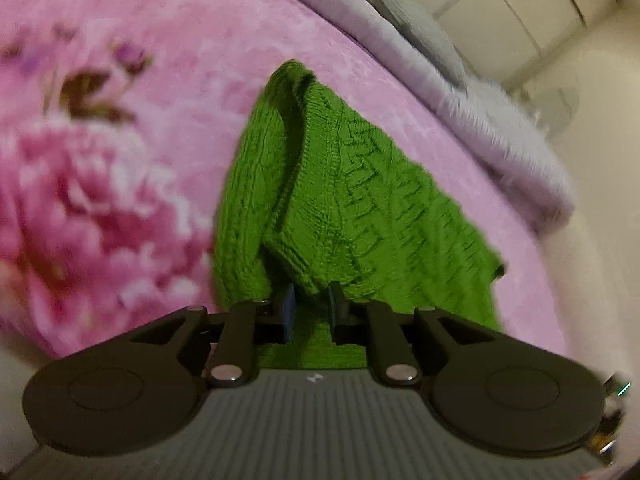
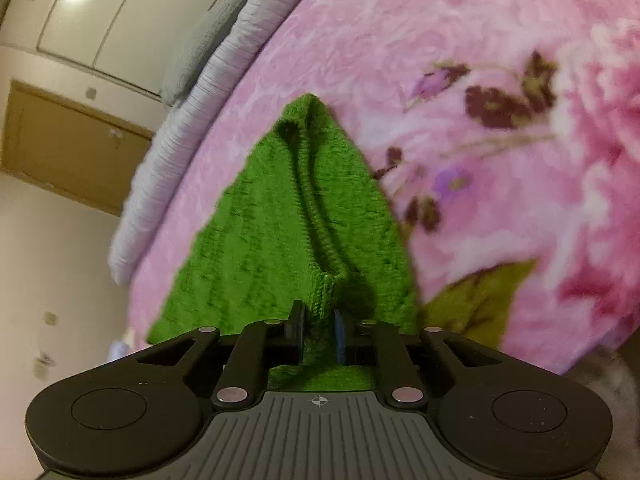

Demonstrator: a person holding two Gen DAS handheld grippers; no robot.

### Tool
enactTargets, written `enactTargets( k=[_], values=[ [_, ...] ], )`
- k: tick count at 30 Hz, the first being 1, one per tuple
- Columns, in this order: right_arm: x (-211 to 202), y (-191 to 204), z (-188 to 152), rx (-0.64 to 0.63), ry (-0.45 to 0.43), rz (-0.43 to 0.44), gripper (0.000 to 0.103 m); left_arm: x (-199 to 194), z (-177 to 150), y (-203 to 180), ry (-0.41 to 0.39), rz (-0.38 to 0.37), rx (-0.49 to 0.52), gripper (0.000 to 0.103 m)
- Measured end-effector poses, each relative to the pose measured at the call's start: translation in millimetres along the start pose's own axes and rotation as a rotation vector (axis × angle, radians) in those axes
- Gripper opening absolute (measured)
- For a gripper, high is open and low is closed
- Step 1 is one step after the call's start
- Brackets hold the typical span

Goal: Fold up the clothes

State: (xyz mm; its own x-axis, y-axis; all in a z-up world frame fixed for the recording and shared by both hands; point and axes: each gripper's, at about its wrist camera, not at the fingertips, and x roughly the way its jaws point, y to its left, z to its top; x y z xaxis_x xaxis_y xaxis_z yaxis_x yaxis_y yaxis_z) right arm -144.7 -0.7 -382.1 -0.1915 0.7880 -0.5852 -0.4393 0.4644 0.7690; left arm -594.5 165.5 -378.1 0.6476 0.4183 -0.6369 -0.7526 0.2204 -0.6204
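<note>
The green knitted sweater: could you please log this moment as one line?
stage: folding | left gripper: shut on green knitted sweater | right gripper: shut on sweater | surface: pink floral blanket

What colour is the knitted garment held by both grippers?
The knitted garment is bright green, clearest in the left wrist view.

A home bedroom. The landmark is the bed, spread with a plush pink floral blanket (image 2: 460,60) — big printed peonies and leaves. Along the blanket's far edge lies a pale lavender bedcover (image 1: 500,128), with a grey pillow (image 2: 196,52) on top of it. Beyond the bed stand glossy white wardrobe doors (image 2: 100,12) — beside them a brown wooden door (image 2: 68,148). Pale floor lies below the bedside.
</note>
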Motion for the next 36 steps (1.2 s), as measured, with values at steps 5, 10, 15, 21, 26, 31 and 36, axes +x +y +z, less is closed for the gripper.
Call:
enactTargets(
  k=[5,10,15,21,26,31,36],
  values=[
    [4.9,-9.1,0.7,0.09,-0.001,0.027,0.022,5.9,3.7,10.5,-0.002,-0.045,-0.138,0.024],
    [-0.4,-12.3,3.9,0.078,-0.016,0.034,0.014,8.5,5.9,4.4,-0.009,-0.074,-0.132,0.009],
    [-24.1,6.0,6.8,-0.04,-0.06,0.014,0.012,-9.6,-0.2,-13.4,-0.025,-0.068,0.009,0.008],
    [-37.2,-0.7,-3.0,-0.06,-0.069,-0.019,0.01,-15.8,-16.3,-14.2,-0.018,-0.035,0.083,0.008],
    [-42.4,-2.5,-5.5,-0.064,-0.069,-0.009,0.01,-19.6,-19.2,-11.0,-0.012,-0.036,0.101,0.008],
    [-35.5,-16.9,-4.0,0.046,-0.035,0.038,0.011,-11.7,-19.6,-0.2,0.005,-0.026,0.015,0.013],
    [-32.7,-23.6,-4.3,0.085,-0.044,0.06,0.011,-8.8,-19.7,11.5,0.005,-0.052,-0.084,0.014]
  ],
)
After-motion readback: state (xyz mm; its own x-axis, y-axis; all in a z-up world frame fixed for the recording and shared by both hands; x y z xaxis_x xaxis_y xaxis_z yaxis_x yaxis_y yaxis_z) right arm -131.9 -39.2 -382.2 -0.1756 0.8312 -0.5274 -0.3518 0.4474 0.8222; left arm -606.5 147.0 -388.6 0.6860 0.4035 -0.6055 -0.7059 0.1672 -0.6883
